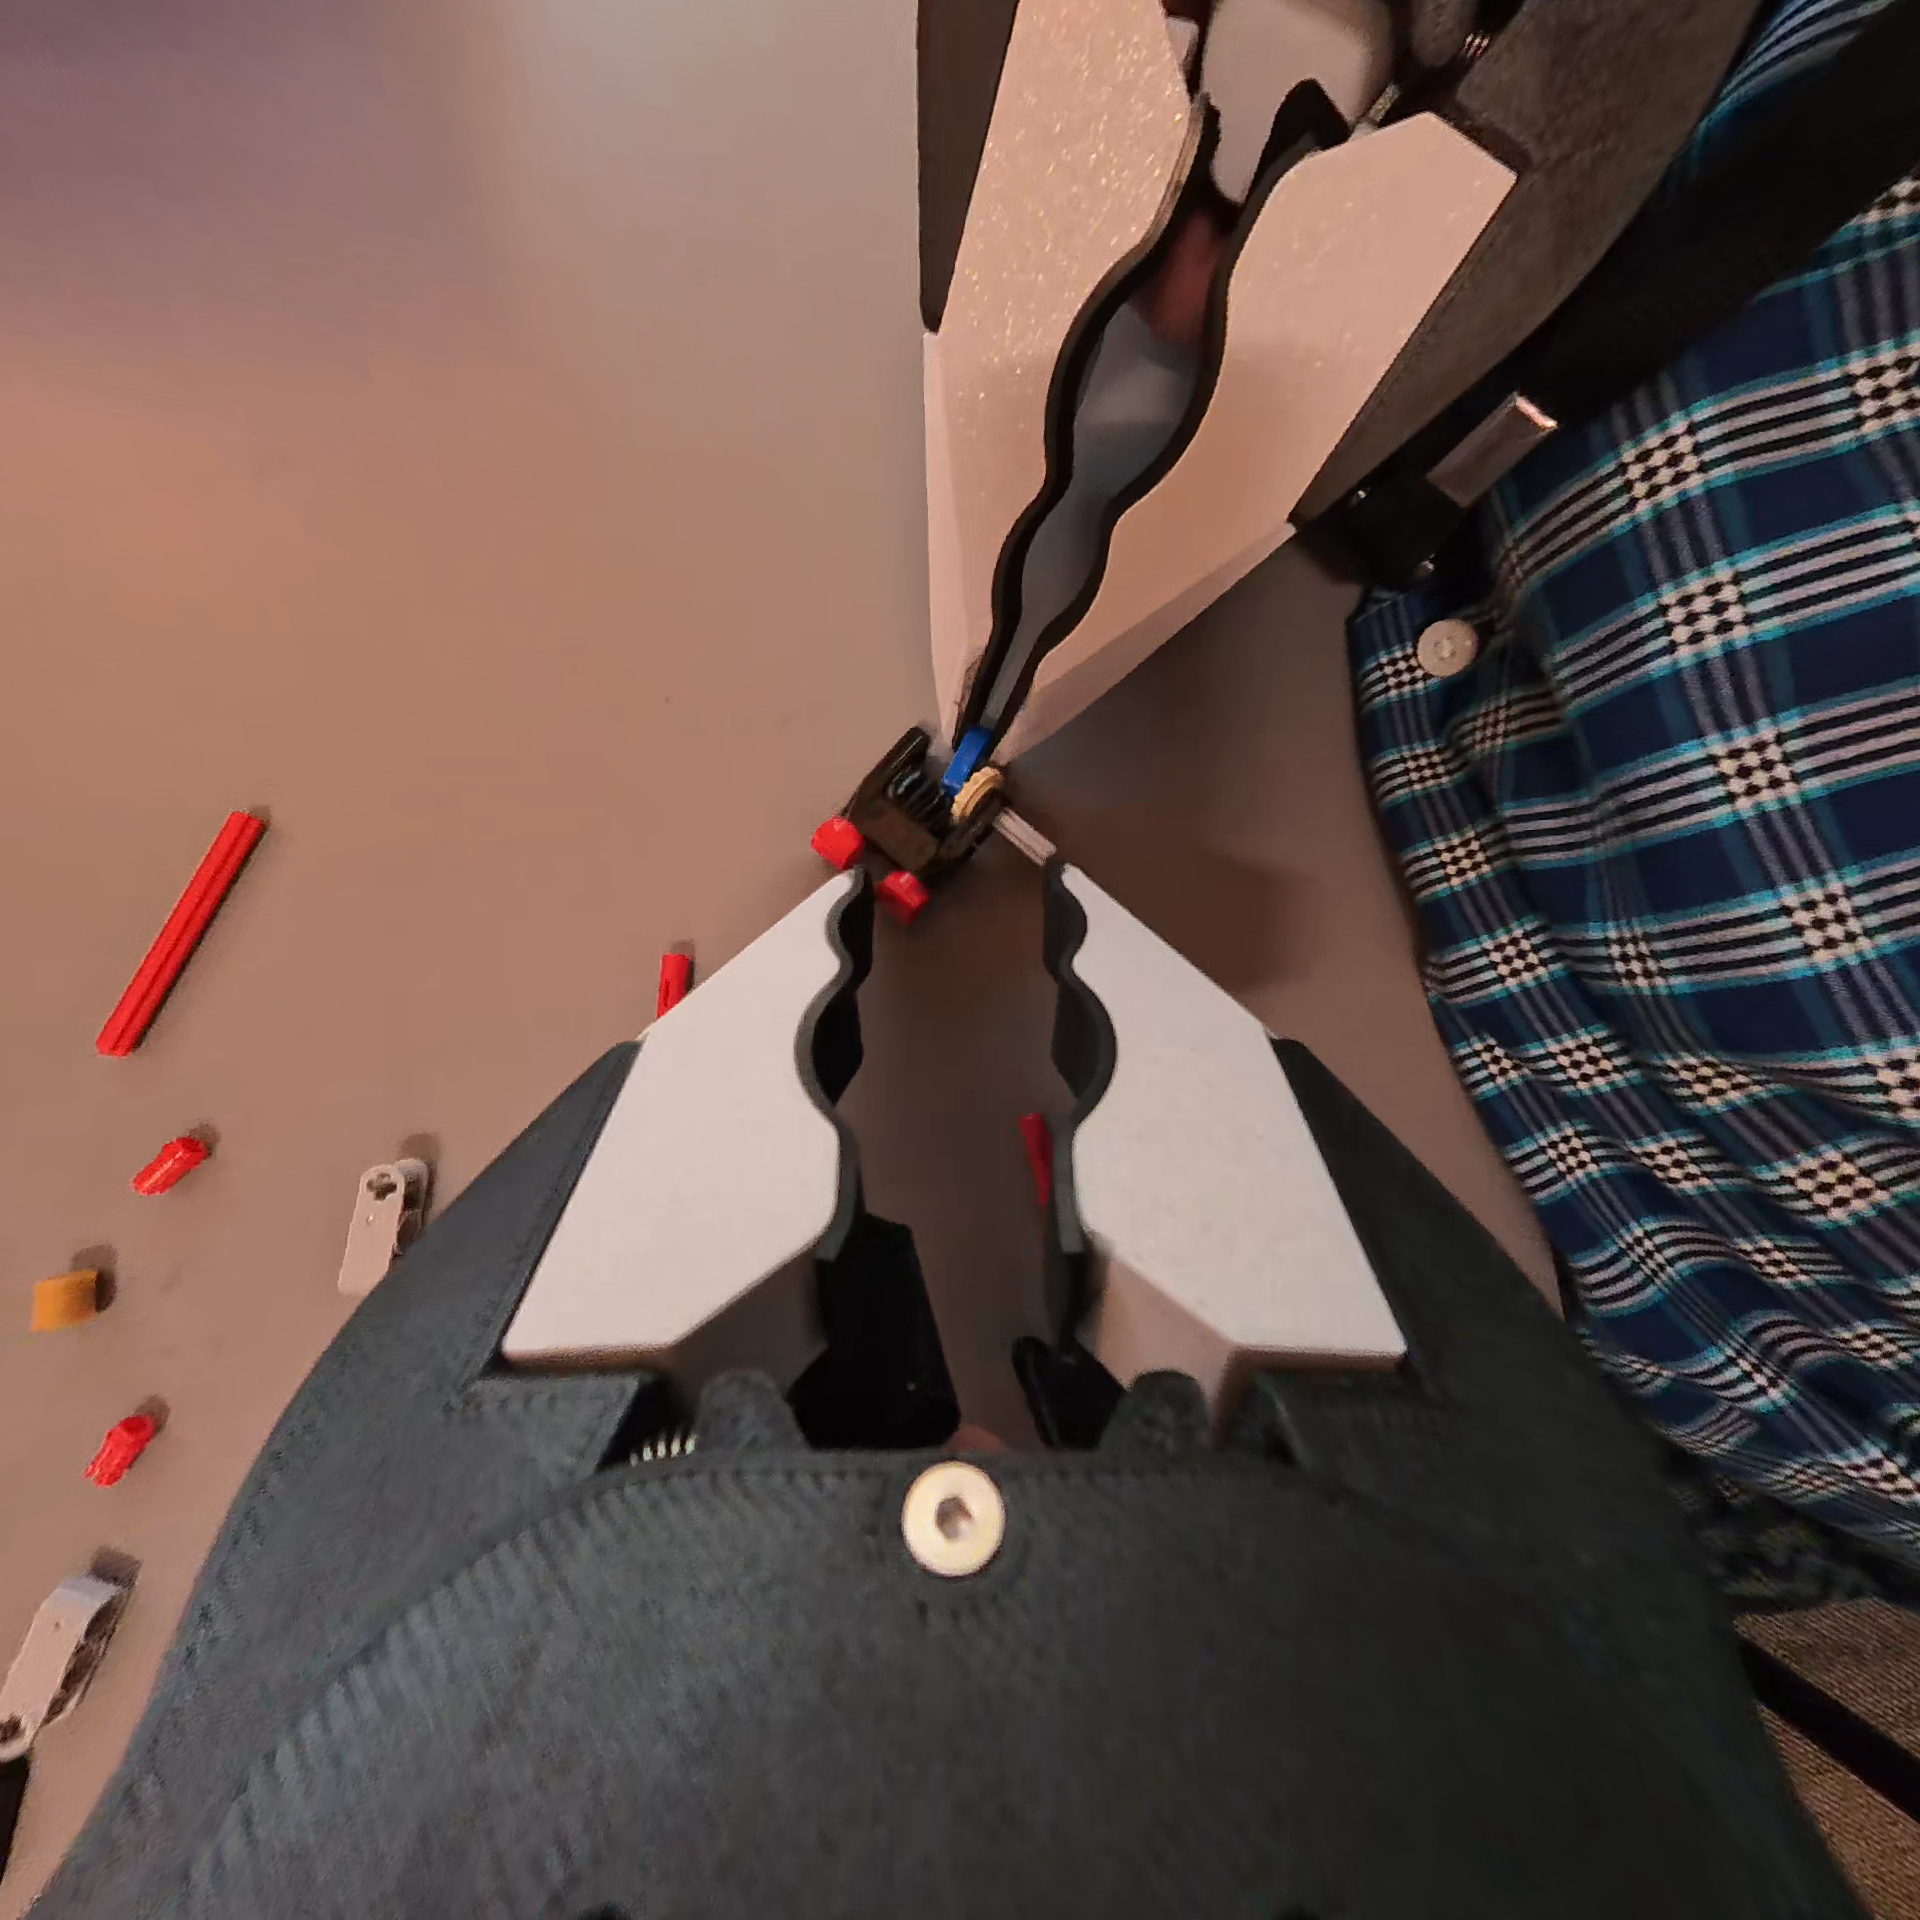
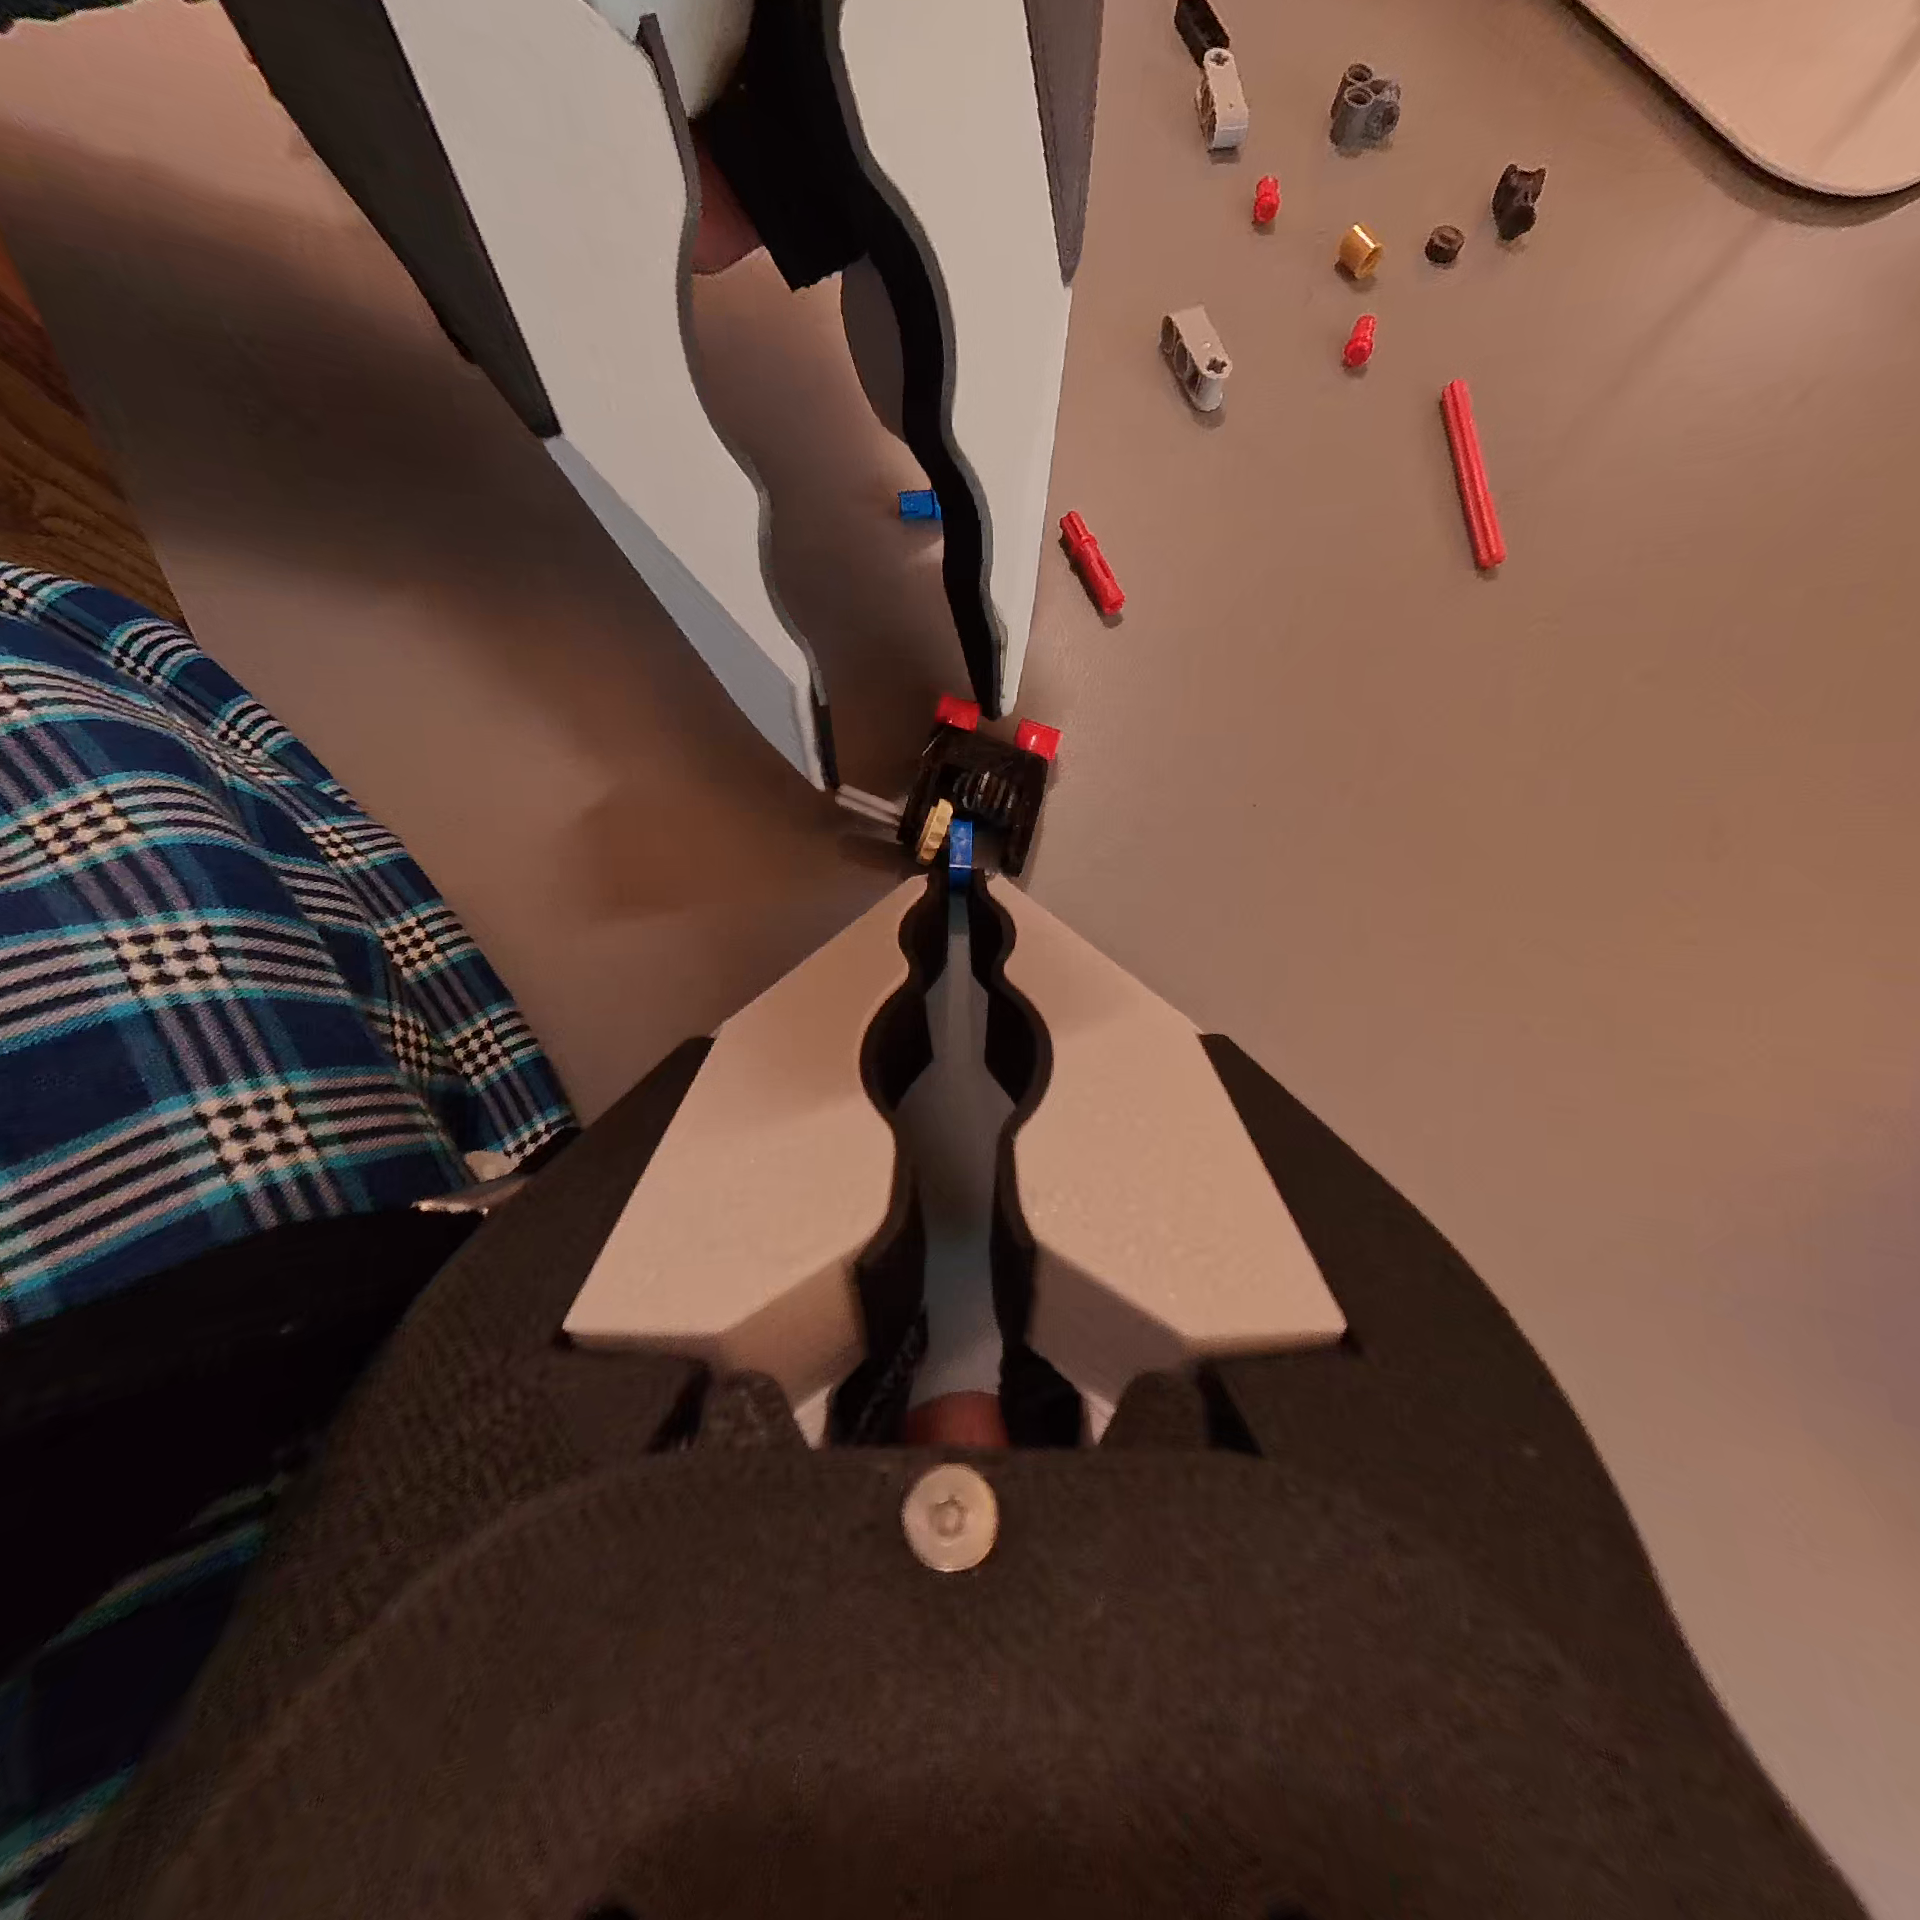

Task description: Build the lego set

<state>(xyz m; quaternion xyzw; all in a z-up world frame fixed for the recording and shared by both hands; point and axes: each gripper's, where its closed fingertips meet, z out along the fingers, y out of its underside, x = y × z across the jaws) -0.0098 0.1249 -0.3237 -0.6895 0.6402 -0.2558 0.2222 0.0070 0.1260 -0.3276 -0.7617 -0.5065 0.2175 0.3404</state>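
A small black lego assembly (image 1: 906,816) with two red pins, a black worm gear and a tan gear lies on the table; it also shows in the right wrist view (image 2: 982,795). My right gripper (image 2: 958,883) is shut on a blue pin (image 2: 961,844) and holds it against the assembly beside the tan gear. From the left wrist view it comes in from above (image 1: 982,717) with the blue pin (image 1: 971,750). My left gripper (image 1: 956,881) is open, its tips right at the assembly's red-pin side. In the right wrist view it reaches down from the top (image 2: 912,743).
Loose parts lie on the tan table: a long red axle (image 2: 1472,473), red pins (image 2: 1091,561), grey connectors (image 2: 1195,358), a yellow bush (image 2: 1359,249), dark pieces (image 2: 1517,197), a spare blue pin (image 2: 917,505). A person in a plaid shirt (image 1: 1683,935) sits at the table edge. Only a small space, under 4 cm, lies between the two pairs of fingers.
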